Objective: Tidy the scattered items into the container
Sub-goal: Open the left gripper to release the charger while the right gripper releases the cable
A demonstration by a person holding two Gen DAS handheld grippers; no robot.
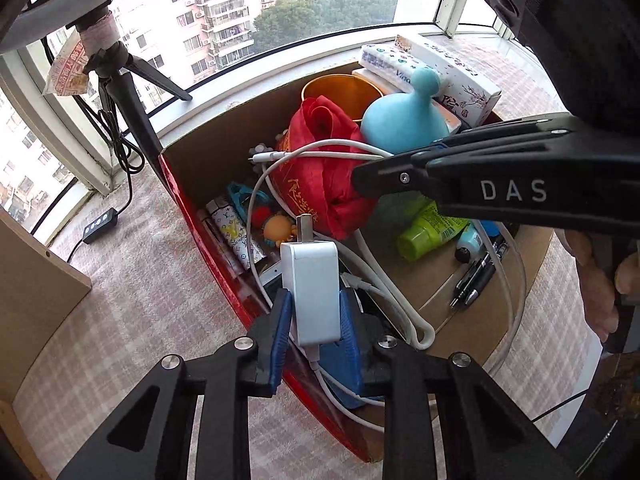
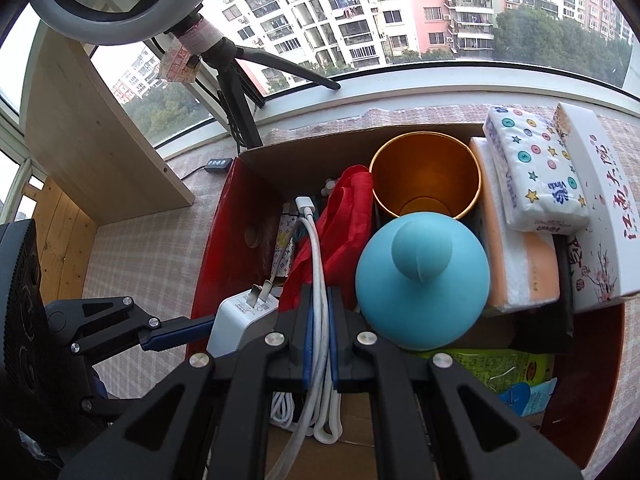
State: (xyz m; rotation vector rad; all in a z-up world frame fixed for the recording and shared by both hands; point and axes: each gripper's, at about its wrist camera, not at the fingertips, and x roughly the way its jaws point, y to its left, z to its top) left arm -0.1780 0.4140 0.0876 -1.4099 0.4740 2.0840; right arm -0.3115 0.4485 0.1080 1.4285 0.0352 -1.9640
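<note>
My left gripper (image 1: 314, 312) is shut on a white charger plug (image 1: 312, 292), held over the near left wall of the red cardboard box (image 1: 192, 216). The plug also shows in the right wrist view (image 2: 244, 316). My right gripper (image 2: 320, 300) is shut on the bundled white charging cable (image 2: 318, 264) above the box interior; it shows in the left wrist view (image 1: 368, 178). The cable (image 1: 320, 150) loops loosely over the box contents.
The box (image 2: 224, 232) holds a blue bulb-shaped object (image 2: 420, 280), an orange cup (image 2: 424, 176), red cloth (image 2: 340, 224), tissue packs (image 2: 536, 176), a green tube (image 1: 428, 232), pens (image 1: 480, 276) and small toys. A ring-light tripod (image 2: 236, 92) and a wooden board (image 2: 100, 140) stand on the checked tablecloth by the window.
</note>
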